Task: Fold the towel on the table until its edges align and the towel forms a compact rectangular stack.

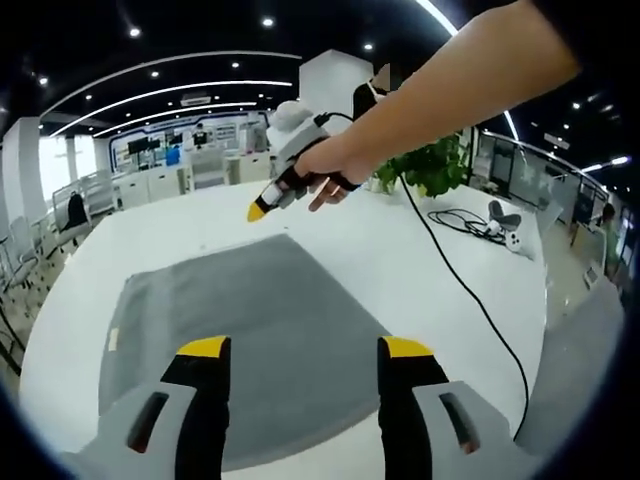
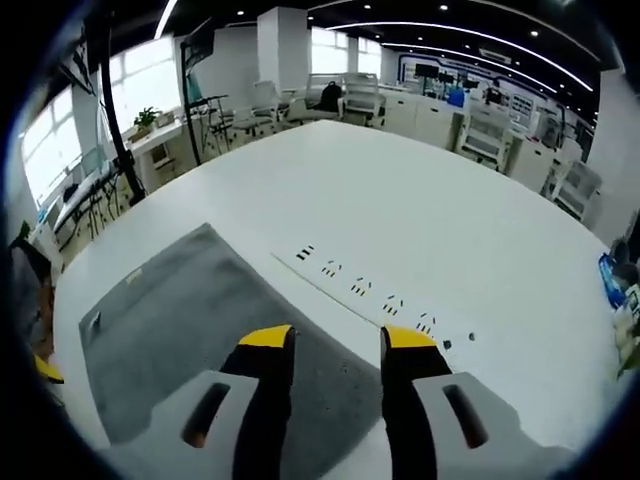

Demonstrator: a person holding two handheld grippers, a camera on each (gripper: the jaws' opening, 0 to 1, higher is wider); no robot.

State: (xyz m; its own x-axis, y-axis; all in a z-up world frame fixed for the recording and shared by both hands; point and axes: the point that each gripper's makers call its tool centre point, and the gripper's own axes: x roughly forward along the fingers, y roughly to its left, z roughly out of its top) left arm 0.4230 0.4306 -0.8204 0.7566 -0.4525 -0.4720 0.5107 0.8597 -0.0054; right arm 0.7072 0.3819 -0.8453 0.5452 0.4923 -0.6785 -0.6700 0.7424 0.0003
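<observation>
A grey towel [image 1: 240, 350] lies flat and unfolded on a white table [image 1: 400, 260], with a small label at its left edge. In the left gripper view, the left gripper [image 1: 303, 350] hangs above the towel's near edge, its yellow-tipped jaws apart and empty. Farther right and beyond the towel, a person's hand [image 1: 325, 170] holds the right gripper [image 1: 262, 207] above the far edge; from there its jaws cannot be judged, and a black cable [image 1: 470, 290] trails across the table beside it. In the right gripper view, the right gripper [image 2: 337, 340] hovers over the towel [image 2: 190, 330], jaws apart and empty, near a row of small dark marks [image 2: 360, 285] on the tabletop. If either gripper pinches off its corner, the fold may land skewed and the edges miss
</observation>
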